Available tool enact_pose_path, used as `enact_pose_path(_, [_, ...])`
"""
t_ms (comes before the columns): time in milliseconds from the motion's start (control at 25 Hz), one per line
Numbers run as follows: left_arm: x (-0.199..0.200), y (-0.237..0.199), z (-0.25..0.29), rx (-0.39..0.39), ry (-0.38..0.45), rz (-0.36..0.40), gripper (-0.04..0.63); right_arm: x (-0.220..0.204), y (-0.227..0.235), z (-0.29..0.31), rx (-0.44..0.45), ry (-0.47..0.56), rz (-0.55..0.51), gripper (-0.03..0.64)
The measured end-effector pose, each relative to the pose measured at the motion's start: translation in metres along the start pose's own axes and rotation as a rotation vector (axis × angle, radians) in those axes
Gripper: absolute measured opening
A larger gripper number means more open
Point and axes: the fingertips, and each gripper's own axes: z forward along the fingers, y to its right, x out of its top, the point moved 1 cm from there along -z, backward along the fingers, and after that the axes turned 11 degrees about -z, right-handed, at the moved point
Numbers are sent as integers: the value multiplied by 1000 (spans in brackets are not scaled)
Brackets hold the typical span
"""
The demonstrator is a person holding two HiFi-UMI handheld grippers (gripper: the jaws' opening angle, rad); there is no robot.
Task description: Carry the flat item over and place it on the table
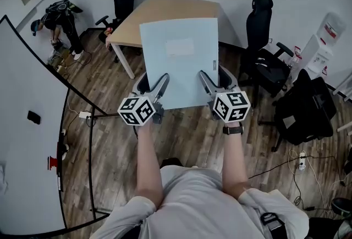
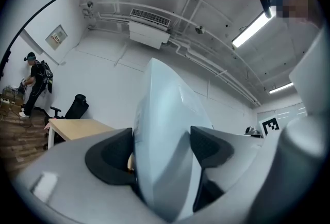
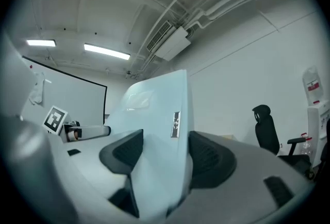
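1. Below the outstretched forearms (image 1: pixel 146 155), the left gripper (image 1: pixel 154 85) and right gripper (image 1: pixel 215 79) are each clamped on the near edge of the flat panel (image 1: pixel 179 59).
2. The flat panel is held above the floor (image 1: pixel 184 133), short of the far desk (image 1: pixel 165 11).
3. Both grips should be kept level until the desk is reached.
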Motion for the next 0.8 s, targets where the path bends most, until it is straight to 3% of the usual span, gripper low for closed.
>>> enact_pose_path(400, [1, -29, 65, -30, -11, -18, 351, -11, 42, 47, -53, 19, 1, 281])
enact_pose_path(800, [40, -122, 182, -78, 5, 1, 350, -16, 93, 178, -128, 47, -27, 282])
